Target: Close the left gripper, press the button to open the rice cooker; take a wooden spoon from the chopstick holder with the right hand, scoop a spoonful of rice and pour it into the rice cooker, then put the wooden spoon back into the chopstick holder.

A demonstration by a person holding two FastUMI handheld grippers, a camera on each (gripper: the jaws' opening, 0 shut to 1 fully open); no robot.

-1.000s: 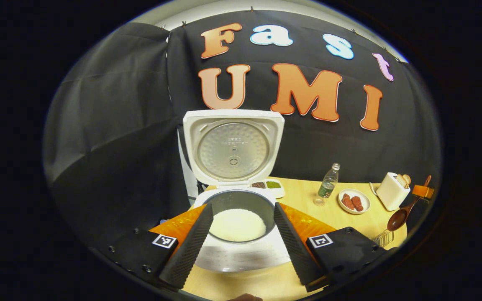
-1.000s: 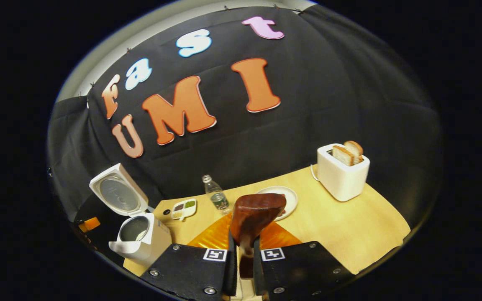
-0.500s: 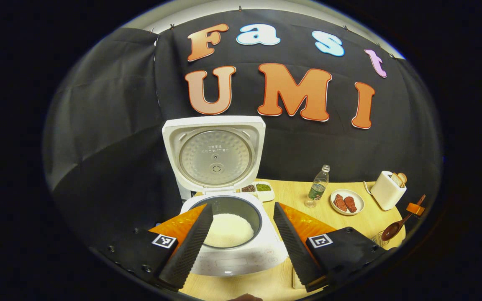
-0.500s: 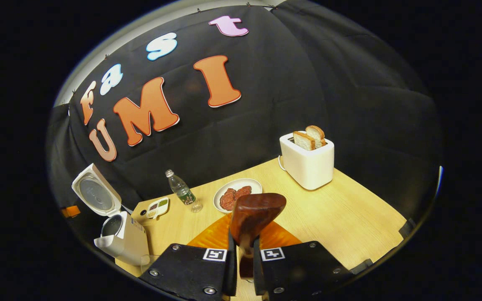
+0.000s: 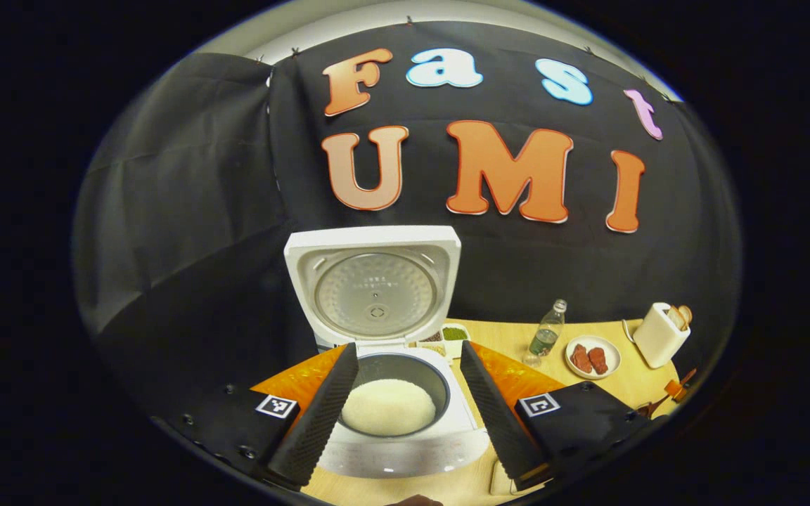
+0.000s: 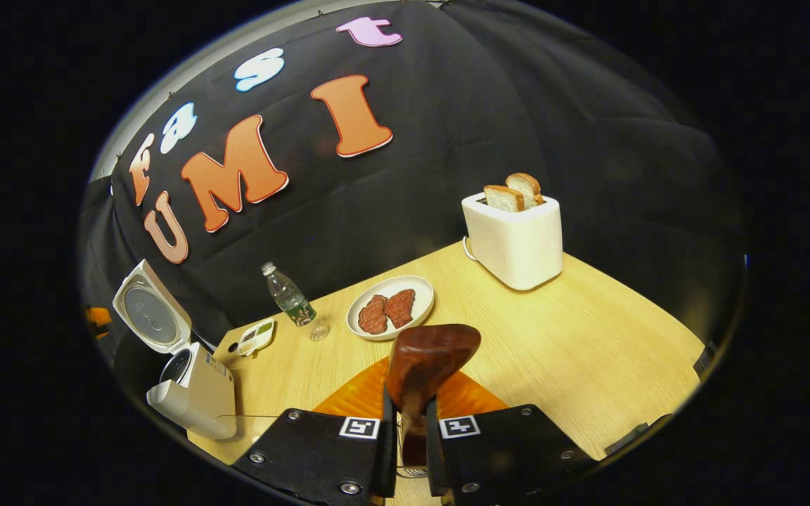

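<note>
The white rice cooker (image 5: 405,450) stands open, its lid (image 5: 373,288) upright and white rice in the pot (image 5: 389,406). My left gripper (image 5: 408,349) is open, with its fingers either side of the pot and nothing between them. My right gripper (image 6: 410,422) is shut on the handle of the wooden spoon (image 6: 429,358), whose dark bowl points forward over the table. In the right gripper view the rice cooker (image 6: 190,393) sits far left. In the left gripper view the wooden spoon (image 5: 647,405) shows small at the far right edge. A bit of wire mesh (image 6: 412,469) shows below the spoon handle.
On the wooden table (image 6: 588,351) stand a white toaster (image 6: 514,235) with bread, a plate of meat (image 6: 391,309), a plastic bottle (image 6: 291,302) and a small divided dish (image 6: 254,337). A clear container's rim (image 6: 236,420) lies beside the cooker.
My right gripper has swung away from the cooker with the spoon and sunk closer to the table. The left gripper view has shifted slightly; its fingers stay open.
</note>
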